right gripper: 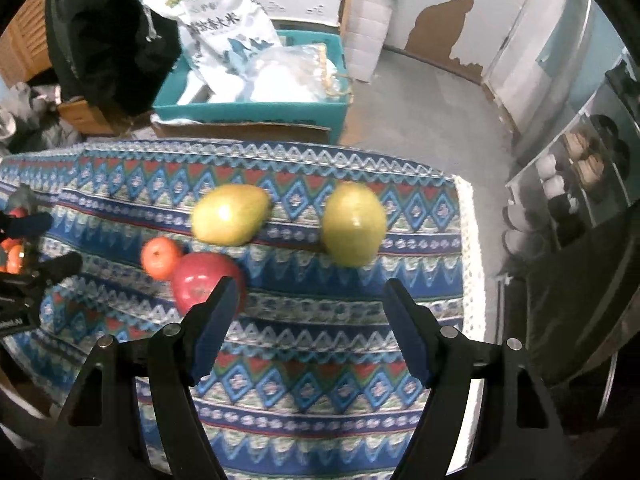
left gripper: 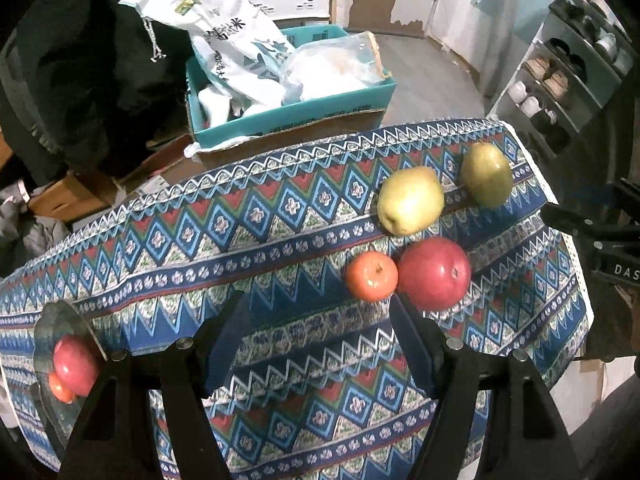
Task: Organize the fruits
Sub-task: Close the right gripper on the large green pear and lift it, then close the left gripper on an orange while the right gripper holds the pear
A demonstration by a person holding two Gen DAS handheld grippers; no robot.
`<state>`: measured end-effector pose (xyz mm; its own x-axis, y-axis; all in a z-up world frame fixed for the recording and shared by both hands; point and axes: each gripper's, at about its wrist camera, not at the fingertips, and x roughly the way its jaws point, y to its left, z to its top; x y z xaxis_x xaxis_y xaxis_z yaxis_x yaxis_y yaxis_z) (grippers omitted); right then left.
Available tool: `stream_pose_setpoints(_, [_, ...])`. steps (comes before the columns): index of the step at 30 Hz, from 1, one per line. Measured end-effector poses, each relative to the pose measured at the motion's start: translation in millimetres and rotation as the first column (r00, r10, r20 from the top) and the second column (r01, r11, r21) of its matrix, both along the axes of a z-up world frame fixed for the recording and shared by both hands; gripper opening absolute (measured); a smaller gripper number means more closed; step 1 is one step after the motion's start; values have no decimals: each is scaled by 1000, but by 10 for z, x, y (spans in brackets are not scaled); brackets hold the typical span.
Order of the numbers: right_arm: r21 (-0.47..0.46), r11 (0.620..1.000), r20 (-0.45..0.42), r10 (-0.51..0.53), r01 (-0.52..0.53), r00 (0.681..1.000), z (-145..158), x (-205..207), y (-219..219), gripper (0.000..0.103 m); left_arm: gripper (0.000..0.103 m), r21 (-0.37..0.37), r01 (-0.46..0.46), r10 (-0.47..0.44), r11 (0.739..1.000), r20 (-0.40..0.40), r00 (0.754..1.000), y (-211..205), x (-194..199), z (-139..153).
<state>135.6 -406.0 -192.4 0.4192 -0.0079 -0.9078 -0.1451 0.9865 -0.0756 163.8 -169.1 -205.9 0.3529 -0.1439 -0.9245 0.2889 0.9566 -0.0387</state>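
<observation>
On the patterned tablecloth [left gripper: 280, 220] lie a yellow pear [left gripper: 410, 200], a greener pear [left gripper: 486, 176], a small orange fruit [left gripper: 371, 276] and a red apple [left gripper: 434, 272] touching it. My left gripper [left gripper: 320, 332] hovers open just short of the orange fruit and the apple, with nothing between its pads. A glass plate [left gripper: 48, 320] at the left holds another red apple [left gripper: 76, 366] and a small orange fruit [left gripper: 60, 390]. My right gripper [right gripper: 310, 292] is open and empty above the cloth, in front of the greener pear [right gripper: 354, 224], its left pad overlapping the red apple [right gripper: 204, 280].
Behind the table, a teal box [left gripper: 288, 116] holds a white rice bag [left gripper: 224, 28] and plastic bags. A shoe rack [left gripper: 560, 92] stands at the right. The table's right edge [right gripper: 474, 264] drops to the grey floor. The other gripper [left gripper: 592, 232] shows at the right rim.
</observation>
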Motion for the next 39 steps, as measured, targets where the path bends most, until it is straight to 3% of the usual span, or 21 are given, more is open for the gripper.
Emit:
stream_pose_setpoints(8, [-18,1000,-59,-4,3,998,-299,344,-243,75,73,11,50,-50,999,-1,999,-162,266,-92])
stream_pose_setpoints(20, [46,998,-137,-41,48,990,-804,860,-406,75,73,2,43,-43,999,-60,997,-229,538,-440])
stream_pose_setpoints(30, [73,997,-159,-21,33,987,-1025,987,-394,74,73,-12,40,-41,999,-92,995,-238,657,-607])
stream_pose_setpoints(33, [69,997,-172,-21,33,985,-1074,995,-387,67,73,-31,34,-37,999,-104,994,-245,658,-619])
stream_pose_setpoints(39, [64,997,-164,-19,30,986,-1079,879,-362,66,74,-55,31,-37,998,-121,992,-287,610,-642])
